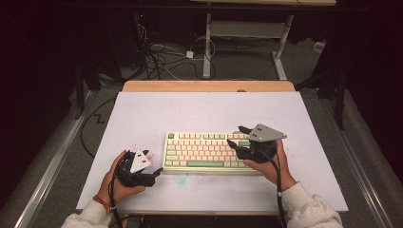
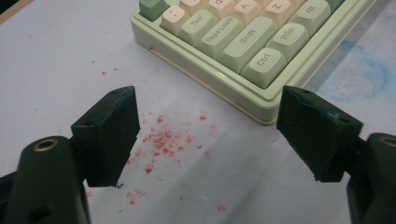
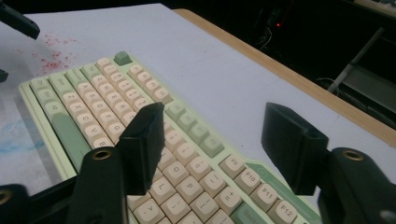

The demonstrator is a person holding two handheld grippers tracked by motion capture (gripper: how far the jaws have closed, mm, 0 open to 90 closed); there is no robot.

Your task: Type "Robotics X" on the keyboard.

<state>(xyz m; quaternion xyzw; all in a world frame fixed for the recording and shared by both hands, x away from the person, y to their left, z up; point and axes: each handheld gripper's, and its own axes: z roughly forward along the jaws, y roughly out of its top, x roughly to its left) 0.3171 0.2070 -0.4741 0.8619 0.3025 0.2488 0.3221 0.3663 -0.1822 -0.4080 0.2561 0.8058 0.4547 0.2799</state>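
- Both fingers of the left gripper point(image 1: 153, 176) stand wide apart with nothing between them; in the left gripper view its two black fingers point(image 2: 108, 135) frame a bare patch of the white table cover point(image 2: 60, 60).
- Left gripper sits low at the near left of the table, just beside the left end of the keyboard point(image 1: 205, 152) and not touching it; the person's left hand point(image 1: 119, 183) holds it from below.
- Red specks point(image 2: 161, 142) are scattered on the cover between the left fingers, near the keyboard's corner where the Ctrl key point(image 2: 264, 63) is.
- Keyboard, pale green with cream keys, lies flat in the middle of the table, a little to the near side, its long edge parallel to the table edge.
- A faint blue smear point(image 2: 369, 74) marks the cover in front of the keyboard.
- Right gripper point(image 1: 236, 136) hovers over the right end of the keyboard, held by the right hand point(image 1: 268, 166); its fingers point(image 3: 144, 140) are also apart and empty, above the keys on that side.
- Behind the white cover, the wooden table edge point(image 1: 209, 86) is visible.
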